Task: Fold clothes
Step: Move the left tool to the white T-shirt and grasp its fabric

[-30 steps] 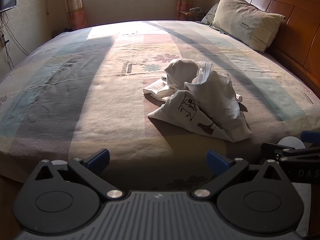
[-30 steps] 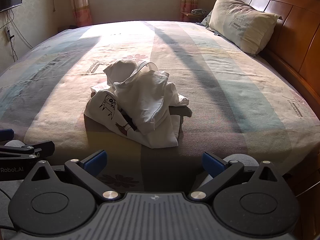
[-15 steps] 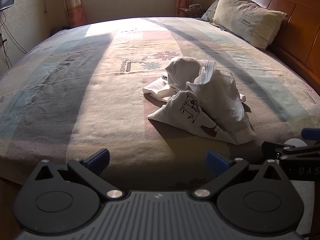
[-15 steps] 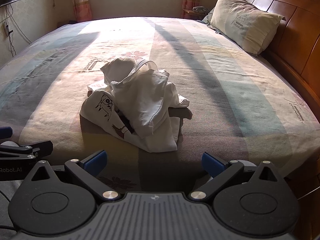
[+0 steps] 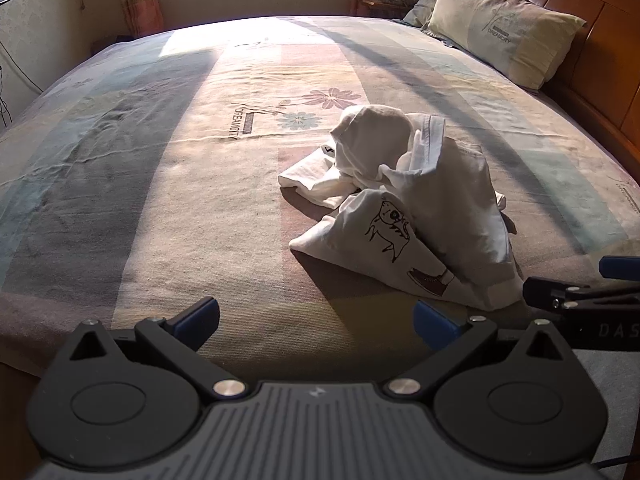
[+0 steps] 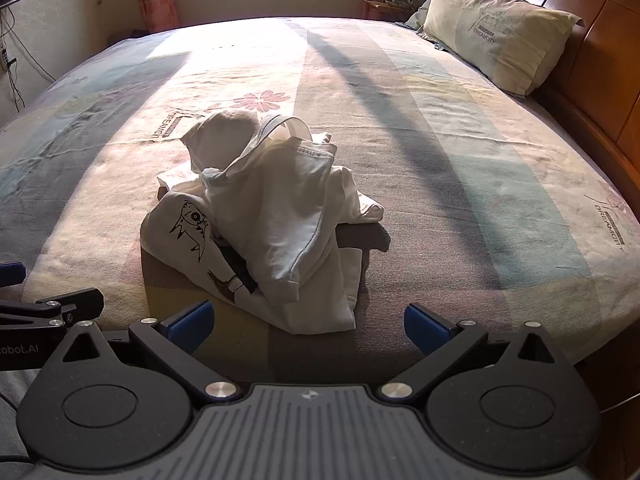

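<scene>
The left claw (image 5: 316,322) stands wide, its two blue pads far apart with nothing between them. It touches nothing; bare bedspread (image 5: 160,184) shows in the gap. The white shirt (image 5: 404,208) lies crumpled in a heap on the bed, ahead of this claw and off to its right, apart from the pads. A black cartoon print faces the claw on the near fold, and a small brown shoe print sits lower, near the heap's near edge. At the right edge of the left wrist view the other claw's black finger and blue pad poke in, just beside the heap's near corner, though whether they touch it cannot be told.

The right claw (image 6: 308,328) is also spread wide and holds nothing. From here the shirt (image 6: 272,216) sits straight ahead, slightly left of centre, its near hem close in front of the pads but not between them. The ribbed collar stands up at the far top of the heap. At the left edge of this view part of the left claw shows, level with the heap's near edge.

A pillow (image 6: 500,28) leans against the wooden headboard (image 6: 608,48), well apart, far ahead and right of both claws.
</scene>
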A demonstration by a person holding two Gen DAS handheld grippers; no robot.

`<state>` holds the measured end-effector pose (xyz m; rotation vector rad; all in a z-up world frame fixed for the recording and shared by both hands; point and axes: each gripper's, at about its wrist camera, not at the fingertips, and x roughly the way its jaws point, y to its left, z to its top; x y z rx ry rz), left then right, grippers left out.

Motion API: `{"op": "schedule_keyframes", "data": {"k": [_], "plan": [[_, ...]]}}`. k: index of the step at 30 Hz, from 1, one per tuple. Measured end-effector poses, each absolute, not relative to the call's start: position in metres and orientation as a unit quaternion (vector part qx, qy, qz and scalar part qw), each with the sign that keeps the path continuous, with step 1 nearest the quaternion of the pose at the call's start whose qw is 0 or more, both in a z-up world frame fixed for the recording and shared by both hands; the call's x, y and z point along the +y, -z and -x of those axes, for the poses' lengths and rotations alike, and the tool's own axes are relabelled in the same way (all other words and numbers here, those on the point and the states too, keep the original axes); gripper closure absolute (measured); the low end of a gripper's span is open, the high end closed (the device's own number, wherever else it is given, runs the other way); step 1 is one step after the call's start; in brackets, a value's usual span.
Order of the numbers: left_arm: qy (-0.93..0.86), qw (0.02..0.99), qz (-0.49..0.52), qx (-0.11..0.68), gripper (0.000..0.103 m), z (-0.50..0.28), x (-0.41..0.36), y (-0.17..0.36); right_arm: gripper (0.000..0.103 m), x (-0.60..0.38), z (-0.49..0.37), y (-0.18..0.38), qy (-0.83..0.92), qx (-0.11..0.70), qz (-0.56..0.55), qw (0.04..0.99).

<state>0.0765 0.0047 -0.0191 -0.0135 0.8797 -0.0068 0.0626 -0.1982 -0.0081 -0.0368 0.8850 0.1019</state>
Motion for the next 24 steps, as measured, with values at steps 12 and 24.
{"op": "schedule_keyframes", "data": {"k": [12, 24], "plan": [[0.06, 0.896, -0.051, 0.436, 0.0, -0.155, -0.036, 0.034, 0.0, -0.225, -0.109, 0.034, -0.037, 0.453, -0.023, 0.891], [0.1, 0.886, -0.059, 0.449, 0.0, -0.202, -0.045, 0.081, 0.0, -0.243, -0.124, 0.042, -0.062, 0.421, -0.06, 0.903]]}}
